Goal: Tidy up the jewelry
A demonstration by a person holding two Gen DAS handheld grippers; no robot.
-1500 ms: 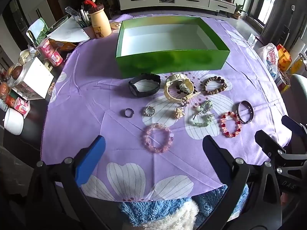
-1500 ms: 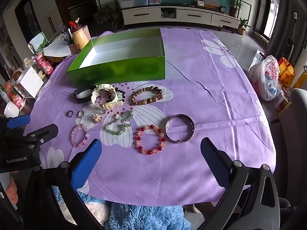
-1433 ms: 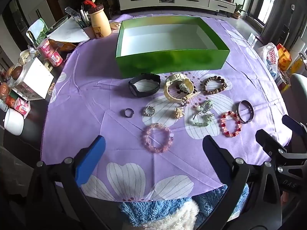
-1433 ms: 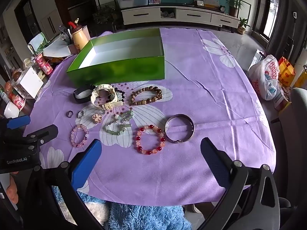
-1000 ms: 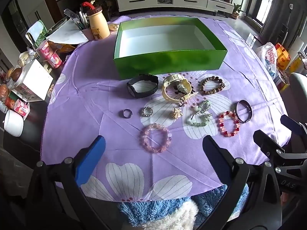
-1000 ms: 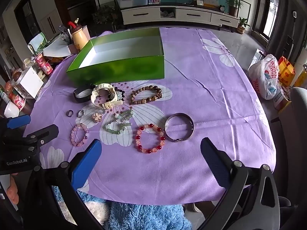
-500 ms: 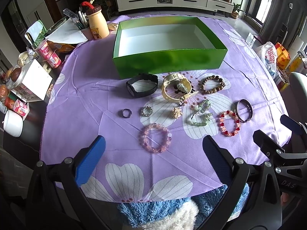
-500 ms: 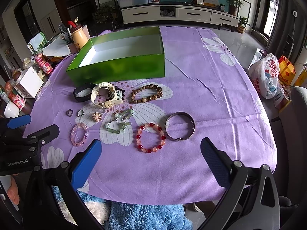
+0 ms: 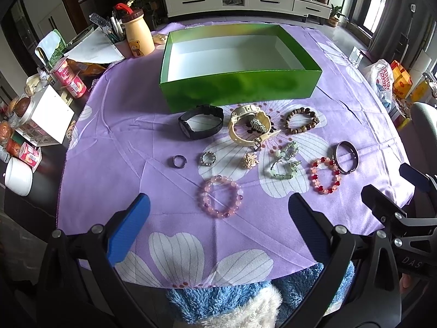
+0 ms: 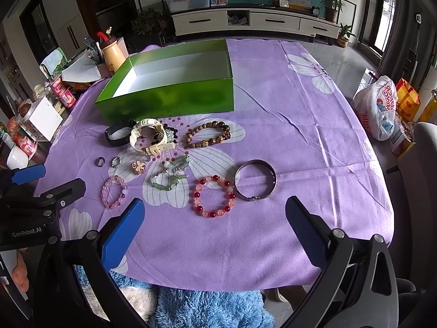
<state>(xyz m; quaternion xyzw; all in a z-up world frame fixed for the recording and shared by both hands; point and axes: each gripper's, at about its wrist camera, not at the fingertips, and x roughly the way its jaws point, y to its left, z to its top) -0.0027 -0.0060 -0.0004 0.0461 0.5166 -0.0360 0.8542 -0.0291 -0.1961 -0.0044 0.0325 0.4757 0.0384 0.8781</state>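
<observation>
An empty green box (image 9: 240, 93) (image 10: 169, 101) stands at the back of the purple cloth. In front of it lie a black watch (image 9: 200, 121), a cream watch (image 9: 250, 128), a brown bead bracelet (image 9: 301, 123), two rings (image 9: 179, 161), a gold brooch (image 9: 250, 160), a jade bracelet (image 9: 285, 161), a pink bead bracelet (image 9: 221, 200), a red bead bracelet (image 10: 214, 199) and a metal bangle (image 10: 255, 183). My left gripper (image 9: 218, 218) is open and empty, near the pink bracelet. My right gripper (image 10: 215, 218) is open and empty, near the red bracelet.
A yellow bottle (image 9: 136, 37), cups, papers and small boxes (image 9: 43, 114) crowd the table's left side. Bags (image 10: 379, 109) sit on the floor at the right. A blue fluffy cloth (image 10: 204, 309) lies below the front table edge.
Both grippers have barely shifted. All jewelry lies where it was.
</observation>
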